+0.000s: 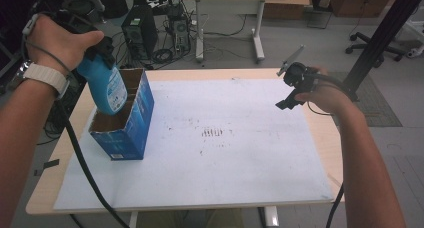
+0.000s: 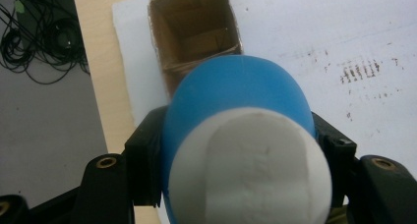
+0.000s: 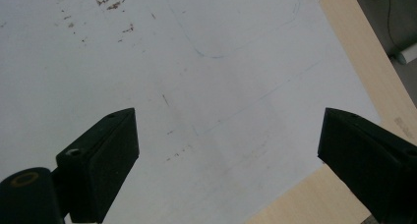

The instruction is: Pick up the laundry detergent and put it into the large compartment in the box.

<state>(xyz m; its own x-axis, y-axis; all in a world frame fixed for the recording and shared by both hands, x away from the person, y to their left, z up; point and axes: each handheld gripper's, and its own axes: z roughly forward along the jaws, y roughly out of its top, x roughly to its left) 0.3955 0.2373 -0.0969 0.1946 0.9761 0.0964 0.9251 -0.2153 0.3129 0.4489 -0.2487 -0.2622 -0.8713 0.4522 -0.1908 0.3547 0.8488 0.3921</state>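
The left gripper point(image 1: 97, 50) clamped a blue bottle point(image 1: 106, 85) by its upper part, both jaws pressed against its sides. The bottle had a rounded blue body, a white-and-dark printed label on its side and a broad white cap point(image 2: 248, 167) that faced the camera in the left gripper view. It hung tilted over the open top of a blue cardboard box point(image 1: 125, 120), its lower end pointing toward 5 o'clock. The box, brown inside and split into 2 compartments, stood at 9 o'clock on the white sheet point(image 1: 225, 148) covering the wooden table point(image 1: 330, 143). At 2 o'clock the right gripper point(image 3: 226, 150) hovered above the sheet, jaws wide apart, empty.
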